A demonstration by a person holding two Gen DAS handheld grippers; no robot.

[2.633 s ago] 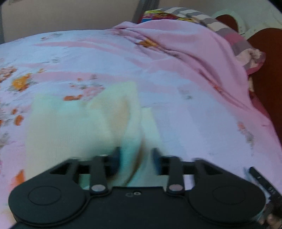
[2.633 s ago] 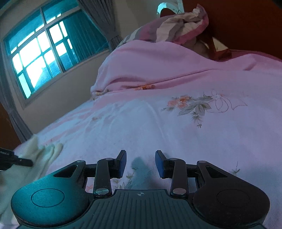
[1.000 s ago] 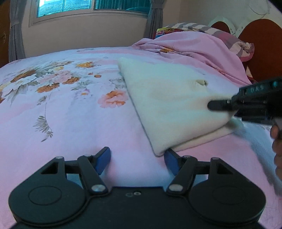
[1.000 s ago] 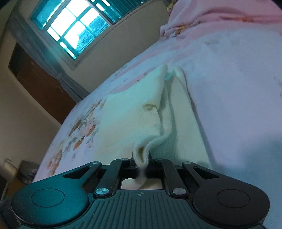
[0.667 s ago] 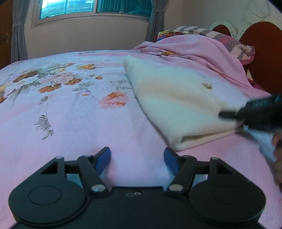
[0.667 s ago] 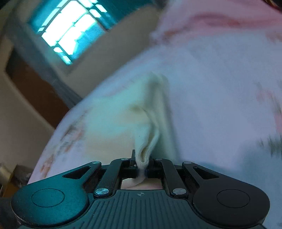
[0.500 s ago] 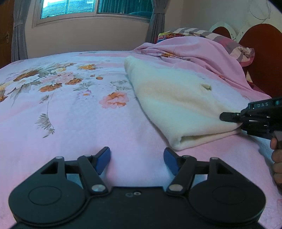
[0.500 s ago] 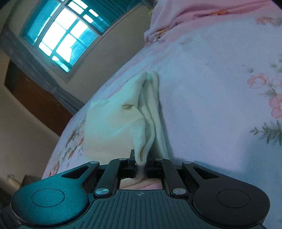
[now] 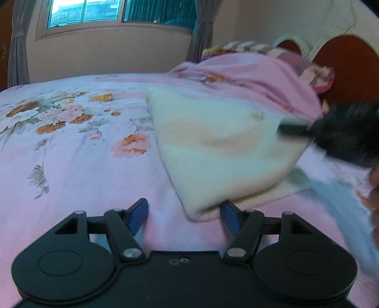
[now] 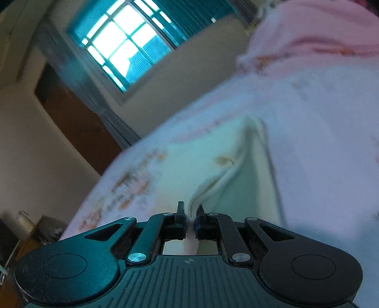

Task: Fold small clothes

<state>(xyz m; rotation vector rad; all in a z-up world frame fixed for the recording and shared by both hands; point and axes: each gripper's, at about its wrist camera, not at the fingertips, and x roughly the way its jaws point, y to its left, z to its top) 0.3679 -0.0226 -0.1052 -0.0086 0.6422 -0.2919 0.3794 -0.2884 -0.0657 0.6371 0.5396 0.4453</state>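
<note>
A small cream knit garment (image 9: 220, 144) lies folded over on the pink floral bedsheet (image 9: 71, 161). My left gripper (image 9: 184, 216) is open and empty, low over the sheet, with the garment's near corner between its blue fingertips (image 9: 138, 212). My right gripper (image 10: 189, 213) is shut on the garment's bunched edge (image 10: 206, 187) and lifts it off the bed; it shows blurred at the right of the left wrist view (image 9: 331, 132). The garment spreads ahead of it in the right wrist view (image 10: 201, 161).
A heap of pink bedding (image 9: 248, 73) and striped pillows (image 9: 315, 71) lies by the wooden headboard (image 9: 350, 64) at the far right. A window (image 9: 118, 11) with grey curtains is behind the bed. A dark wooden door (image 10: 78, 123) stands left of the window.
My right gripper has lifted and moved left with the garment's edge, pulling it over the lower layer. The garment's near corner now lies between my left fingertips. My left gripper stays open.
</note>
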